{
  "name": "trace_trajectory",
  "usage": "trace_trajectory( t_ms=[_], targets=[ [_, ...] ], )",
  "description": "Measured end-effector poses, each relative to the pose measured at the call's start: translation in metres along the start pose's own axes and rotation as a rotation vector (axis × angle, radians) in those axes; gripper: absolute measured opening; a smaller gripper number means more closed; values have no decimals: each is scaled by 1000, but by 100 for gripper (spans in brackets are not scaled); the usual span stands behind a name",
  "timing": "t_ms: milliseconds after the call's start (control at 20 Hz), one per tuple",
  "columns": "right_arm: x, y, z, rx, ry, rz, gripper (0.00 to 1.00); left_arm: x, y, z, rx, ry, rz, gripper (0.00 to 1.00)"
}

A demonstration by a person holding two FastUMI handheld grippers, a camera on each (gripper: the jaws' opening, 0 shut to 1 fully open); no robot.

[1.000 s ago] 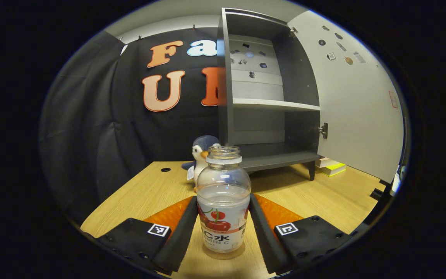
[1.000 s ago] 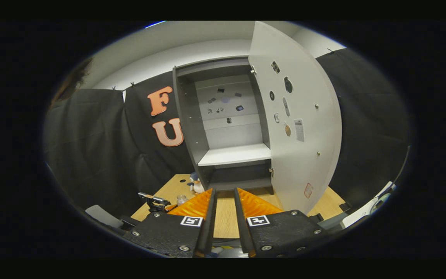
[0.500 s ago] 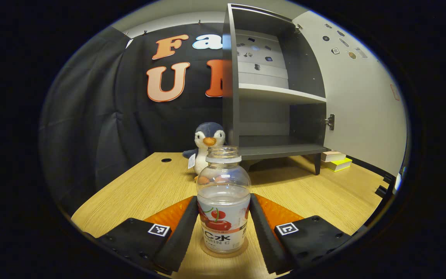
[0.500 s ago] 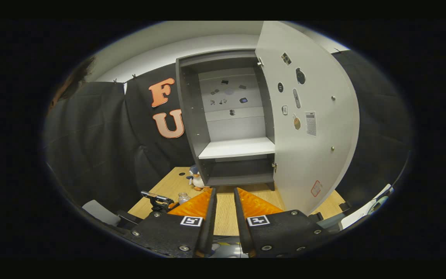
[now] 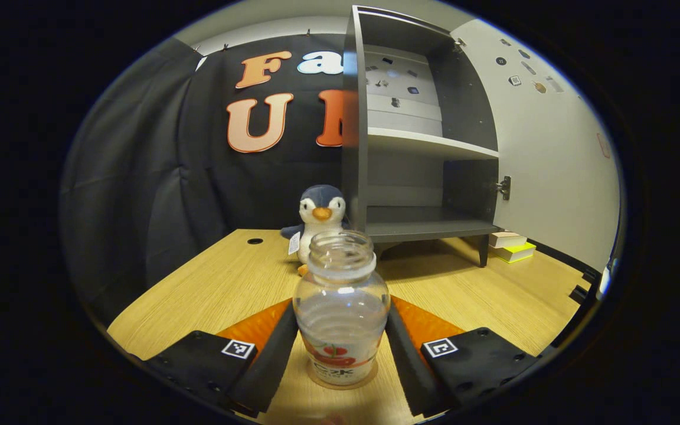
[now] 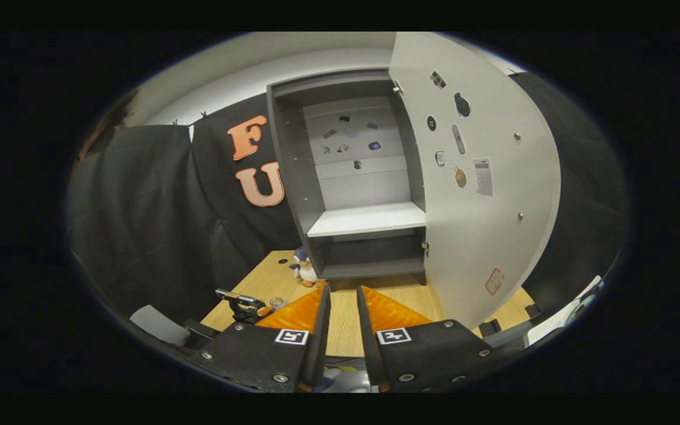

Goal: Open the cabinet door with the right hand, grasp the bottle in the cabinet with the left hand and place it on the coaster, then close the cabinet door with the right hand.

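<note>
A clear, capless bottle (image 5: 340,313) with a red fruit label stands upright on the round coaster (image 5: 368,373) on the wooden table. My left gripper (image 5: 341,345) is open, its fingers close along both sides of the bottle. The grey cabinet (image 5: 411,147) stands behind with bare shelves, and its white door (image 5: 552,147) is swung wide to the right. My right gripper (image 6: 341,301) hangs above the table in front of the cabinet (image 6: 363,177), shut with nothing in it, left of the door (image 6: 481,206). In the right gripper view the left gripper (image 6: 244,304) and the bottle (image 6: 277,303) appear low on the left.
A plush penguin (image 5: 319,221) sits at the cabinet's left front corner, just behind the bottle. Two books (image 5: 511,247) lie under the door's swing at the right. A cable hole (image 5: 254,241) marks the table's far left. Black cloth walls close the back and left.
The bottle has come down onto the coaster. The left fingers have spread slightly, and the bottle now sits lower and larger in that view. The right gripper drifted a little toward the cabinet.
</note>
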State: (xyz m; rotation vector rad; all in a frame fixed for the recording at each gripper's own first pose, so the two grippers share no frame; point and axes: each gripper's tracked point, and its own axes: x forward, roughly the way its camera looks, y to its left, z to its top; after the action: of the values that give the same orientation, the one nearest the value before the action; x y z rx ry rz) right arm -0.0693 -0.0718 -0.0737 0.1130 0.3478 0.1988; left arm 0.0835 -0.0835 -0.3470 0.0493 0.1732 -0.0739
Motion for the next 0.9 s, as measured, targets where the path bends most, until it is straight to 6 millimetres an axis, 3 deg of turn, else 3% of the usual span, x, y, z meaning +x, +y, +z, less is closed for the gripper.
trace_trajectory(
  t_ms=[500, 750, 900],
  targets=[
    [-6, -7, -2, 7, -1, 5, 28, -4, 2, 22, 40, -49, 31, 92],
    [-10, -9, 4, 3, -23, 9, 24, -15, 1, 51, 34, -82, 31, 94],
    [-20, -13, 13, 8, -59, 5, 28, -26, 1, 80, 44, -120, 39, 94]
  ],
)
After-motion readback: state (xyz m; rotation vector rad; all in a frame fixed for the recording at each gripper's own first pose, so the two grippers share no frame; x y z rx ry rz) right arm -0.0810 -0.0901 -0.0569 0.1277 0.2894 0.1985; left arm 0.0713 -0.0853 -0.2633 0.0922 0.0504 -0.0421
